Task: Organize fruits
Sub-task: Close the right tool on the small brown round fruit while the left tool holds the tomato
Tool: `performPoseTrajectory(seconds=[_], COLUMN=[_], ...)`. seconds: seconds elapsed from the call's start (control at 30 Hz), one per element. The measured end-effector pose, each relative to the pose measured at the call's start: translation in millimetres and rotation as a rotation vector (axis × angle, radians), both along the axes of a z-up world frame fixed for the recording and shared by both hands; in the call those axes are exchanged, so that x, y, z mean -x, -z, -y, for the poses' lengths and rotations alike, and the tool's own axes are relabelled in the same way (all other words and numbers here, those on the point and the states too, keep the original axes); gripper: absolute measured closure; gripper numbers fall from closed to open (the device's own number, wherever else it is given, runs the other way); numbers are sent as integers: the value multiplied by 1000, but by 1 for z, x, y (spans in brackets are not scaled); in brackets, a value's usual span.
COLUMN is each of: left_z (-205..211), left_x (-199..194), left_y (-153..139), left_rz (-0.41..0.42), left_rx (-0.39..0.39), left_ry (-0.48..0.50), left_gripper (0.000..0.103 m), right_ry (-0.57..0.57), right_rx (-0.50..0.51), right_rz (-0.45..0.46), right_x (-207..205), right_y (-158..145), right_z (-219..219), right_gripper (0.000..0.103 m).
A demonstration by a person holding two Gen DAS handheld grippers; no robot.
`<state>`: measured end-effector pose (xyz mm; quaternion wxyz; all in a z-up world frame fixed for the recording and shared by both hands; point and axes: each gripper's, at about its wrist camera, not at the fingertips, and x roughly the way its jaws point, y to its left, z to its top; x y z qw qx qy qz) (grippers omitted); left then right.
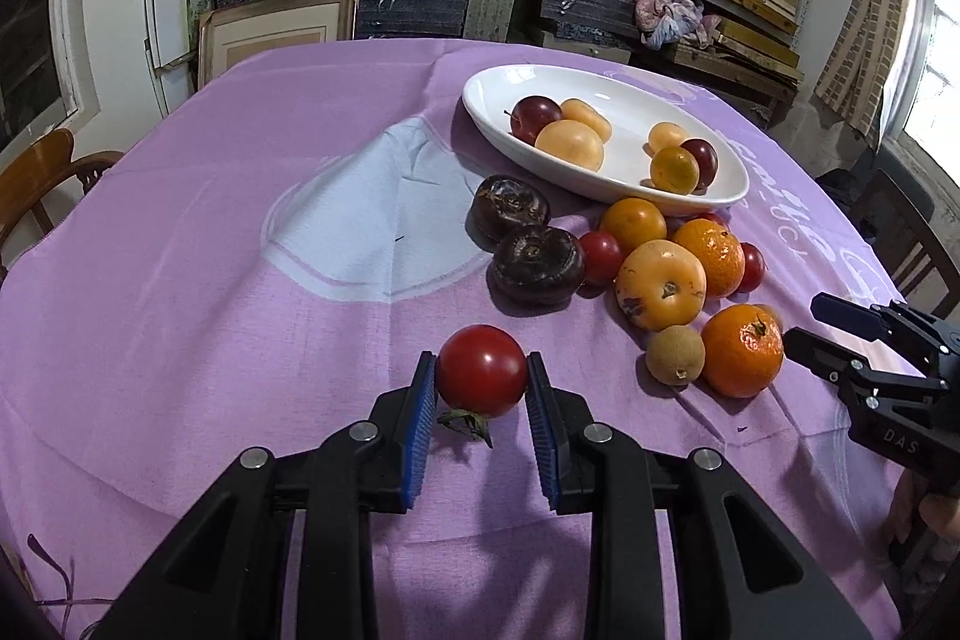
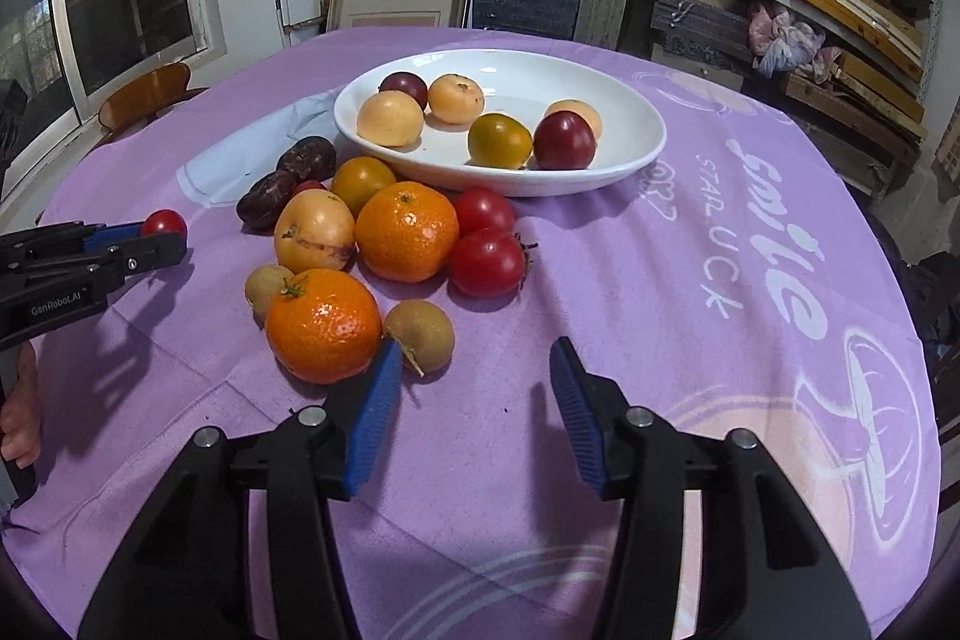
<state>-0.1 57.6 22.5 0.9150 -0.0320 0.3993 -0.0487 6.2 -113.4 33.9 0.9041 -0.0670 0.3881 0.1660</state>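
**Tomato held between the left gripper's pads, fruit pile and dish beyond**

Tomato [image 1: 482, 370], round and red, sits between the blue pads [image 1: 420, 430] of the left gripper [image 1: 482, 388], both pads touching its sides, its green stem pointing down toward the purple tablecloth [image 1: 210, 310]. Whether it rests on the cloth or is just lifted cannot be told.

To its right and farther off lies a loose pile: two dark brown fruits [image 1: 528, 238], small red tomatoes [image 1: 600, 256], a yellow-orange fruit [image 1: 660, 283], two bright oranges [image 1: 741, 349] and a small tan fruit [image 1: 675, 355] touching the nearer orange.

Beyond the pile stands a white oval dish [image 1: 600, 85] holding six fruits: two dark red plums [image 2: 564, 140], three pale orange ones and a greenish-yellow one [image 2: 499, 140].

The right gripper [image 2: 477, 388] hovers low over the cloth on the near right of the pile, jaws spread wide with nothing between them; its left pad [image 2: 375, 418] is just beside the nearer orange and another small tan fruit [image 2: 420, 334].
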Motion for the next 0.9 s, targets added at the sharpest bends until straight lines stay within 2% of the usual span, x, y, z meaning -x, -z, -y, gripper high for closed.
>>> performPoseTrajectory(seconds=[0.17, 0.43, 0.6, 0.9], left_z=[2, 4, 5, 5], left_x=[-1, 0, -1, -1], left_y=[5, 5, 6, 7], left_rz=[-16, -15, -16, -20], left_rx=[4, -1, -2, 0], left_ry=[14, 23, 24, 23], left_gripper=[73, 73, 73, 73], right_ry=[-24, -29, -57, -63], right_rx=[17, -16, -17, -29], right_rz=[-8, -40, -66, -98], right_x=[-7, -17, -19, -22], right_y=[1, 6, 10, 15], right_z=[-12, -19, -26, -27], right_gripper=[53, 53, 64, 67])
